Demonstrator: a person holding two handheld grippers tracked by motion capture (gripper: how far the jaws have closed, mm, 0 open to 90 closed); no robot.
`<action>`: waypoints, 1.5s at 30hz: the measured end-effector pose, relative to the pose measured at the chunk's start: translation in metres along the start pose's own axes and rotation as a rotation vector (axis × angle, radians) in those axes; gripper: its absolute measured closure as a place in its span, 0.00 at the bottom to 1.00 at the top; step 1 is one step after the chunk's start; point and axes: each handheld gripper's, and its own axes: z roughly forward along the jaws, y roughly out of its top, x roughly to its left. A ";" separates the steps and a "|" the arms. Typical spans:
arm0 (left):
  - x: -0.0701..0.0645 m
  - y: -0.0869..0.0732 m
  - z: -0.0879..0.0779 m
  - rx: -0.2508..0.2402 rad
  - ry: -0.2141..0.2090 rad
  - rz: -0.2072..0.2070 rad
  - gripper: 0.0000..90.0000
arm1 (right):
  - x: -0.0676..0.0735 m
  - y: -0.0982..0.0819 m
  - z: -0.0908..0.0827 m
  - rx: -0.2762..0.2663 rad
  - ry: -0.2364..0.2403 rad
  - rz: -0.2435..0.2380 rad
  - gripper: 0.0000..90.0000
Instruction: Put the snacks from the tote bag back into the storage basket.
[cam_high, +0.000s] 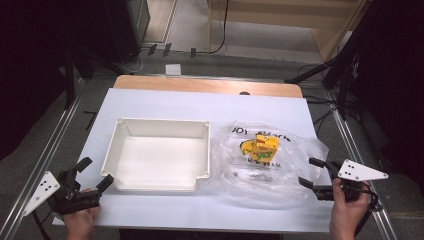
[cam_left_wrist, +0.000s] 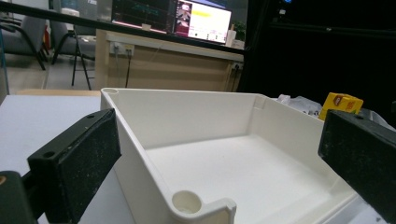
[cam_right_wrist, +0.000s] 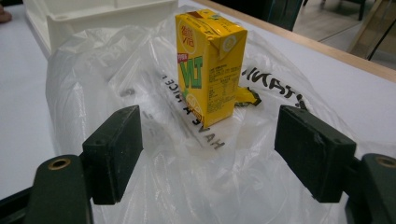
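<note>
A yellow drink carton stands upright on a crumpled clear plastic bag with black lettering, right of centre on the white table. An empty white tray sits to the bag's left. My left gripper is open near the tray's near-left corner, its jaws framing that corner. My right gripper is open at the bag's right edge, facing the carton, nothing between its jaws. In the left gripper view the carton peeks over the tray's far wall.
A white sheet covers the table, with a wooden strip along the far edge. Metal rails run down both sides. Cables and stand legs lie on the floor beyond. A small yellow wrapper lies beside the carton on the bag.
</note>
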 end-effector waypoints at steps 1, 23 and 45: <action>0.000 0.000 0.000 0.002 0.001 0.000 0.00 | 0.000 0.005 0.002 0.033 -0.001 -0.017 0.27; -0.001 0.000 0.001 0.006 -0.001 0.012 0.00 | -0.015 0.072 0.046 0.266 0.097 -0.177 0.31; -0.002 0.000 0.001 0.011 -0.007 0.017 0.00 | -0.027 0.109 0.075 0.414 0.107 -0.285 0.28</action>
